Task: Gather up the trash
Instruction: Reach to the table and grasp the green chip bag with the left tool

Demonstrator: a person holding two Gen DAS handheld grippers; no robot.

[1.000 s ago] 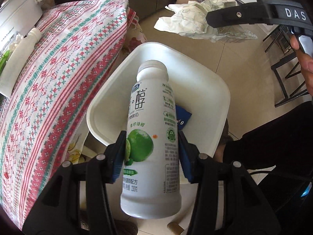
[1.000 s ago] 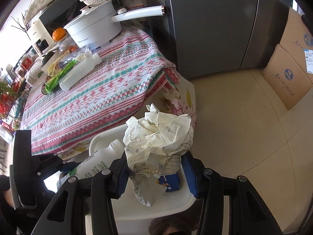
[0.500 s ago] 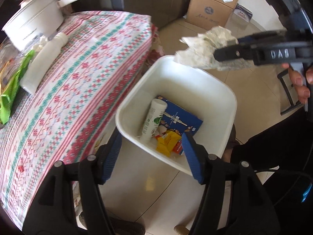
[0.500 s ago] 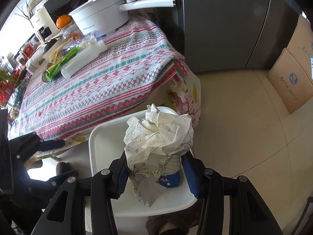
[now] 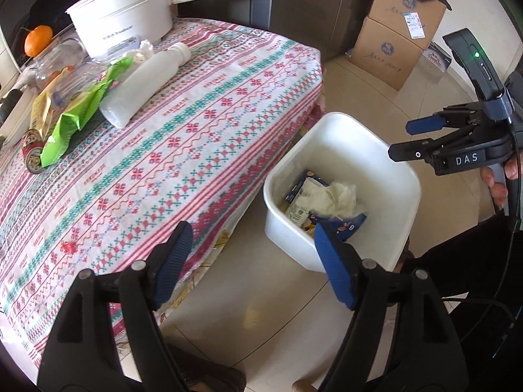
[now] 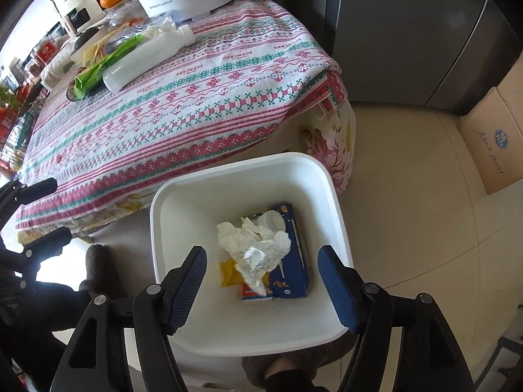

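Right wrist view: right gripper hangs straight over the white bin, jaws wide and opening, nothing between the pads. The crumpled paper lies loose in the bin on top of a blue carton and a yellow wrapper, so that drop looks done.

Left wrist view: left gripper is also empty, jaws spread and opening, hanging over the gap between the near table edge and the bin. It is angled towards the table, probably for the next pick.

Trash left on the tablecloth, far left: a white bottle lying on its side, a green wrapper just beside it, a small can at the wrapper's near end. All sit close under the white pot.

Room: the bin stands on the floor tight against the table's right corner, with overhanging cloth touching or nearly touching its rim. Near half of the table is bare, a clean approach path. The bottle could roll; a grip across the body looks safest.
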